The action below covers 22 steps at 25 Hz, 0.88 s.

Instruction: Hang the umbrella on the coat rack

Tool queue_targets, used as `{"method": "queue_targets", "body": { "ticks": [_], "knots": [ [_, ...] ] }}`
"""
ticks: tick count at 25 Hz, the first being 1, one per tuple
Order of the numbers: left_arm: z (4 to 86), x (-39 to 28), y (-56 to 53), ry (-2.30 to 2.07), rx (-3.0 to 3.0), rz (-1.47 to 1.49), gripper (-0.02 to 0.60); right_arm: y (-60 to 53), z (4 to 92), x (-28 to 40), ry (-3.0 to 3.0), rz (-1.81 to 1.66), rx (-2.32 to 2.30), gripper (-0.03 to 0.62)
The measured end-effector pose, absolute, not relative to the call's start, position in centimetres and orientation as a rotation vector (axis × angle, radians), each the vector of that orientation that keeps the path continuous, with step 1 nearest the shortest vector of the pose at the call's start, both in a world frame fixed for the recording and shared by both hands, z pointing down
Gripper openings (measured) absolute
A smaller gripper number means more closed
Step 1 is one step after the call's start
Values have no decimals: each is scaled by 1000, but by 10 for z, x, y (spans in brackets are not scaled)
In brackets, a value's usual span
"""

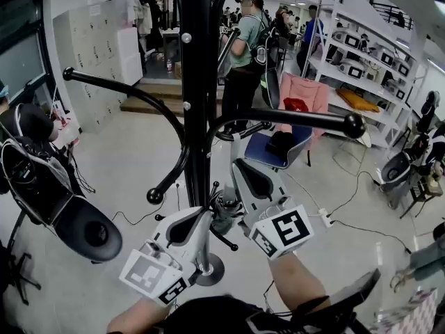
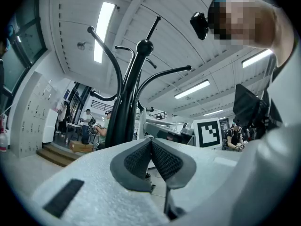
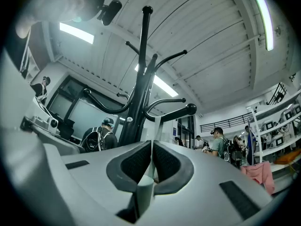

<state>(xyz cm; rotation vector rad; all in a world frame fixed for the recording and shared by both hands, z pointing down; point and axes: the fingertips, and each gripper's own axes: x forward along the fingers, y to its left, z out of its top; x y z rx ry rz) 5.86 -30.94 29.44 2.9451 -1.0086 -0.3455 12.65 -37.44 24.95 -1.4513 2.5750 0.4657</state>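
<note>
The black coat rack stands right in front of me, its pole close behind both grippers. One curved arm ends in a ball at the right. My right gripper is shut on a pale grey-green rod-like part of the umbrella. A pale end of that part sticks out past the fingertips beside the pole. A dark grey-green bundle, apparently the folded umbrella, hangs between the two grippers. My left gripper is shut with its pads touching, and I see nothing clamped between them.
The rack's round base sits on the floor below my hands. A seated person is at the left, and a blue chair with pink cloth at the right. Several people stand behind, near white shelves. Cables cross the floor.
</note>
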Motion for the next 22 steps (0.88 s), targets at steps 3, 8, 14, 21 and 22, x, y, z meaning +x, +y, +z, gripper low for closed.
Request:
{"method": "queue_targets", "body": {
  "ticks": [3, 8, 14, 21, 22],
  "knots": [
    [298, 60, -310, -996, 2939, -338, 11, -368, 257, 124, 2596, 478, -1445, 11],
    [301, 64, -314, -969, 2942, -328, 11, -360, 263, 127, 2601, 486, -1459, 11],
    [304, 64, -312, -945, 2944, -332, 11, -348, 278, 130, 2625, 405, -1457, 11],
    [309, 61, -319, -994, 2988, -312, 11, -335, 297, 126, 2672, 315, -1446, 11],
    [312, 60, -320, -999, 2993, -300, 11, -333, 301, 125, 2676, 300, -1450, 11]
  ]
}}
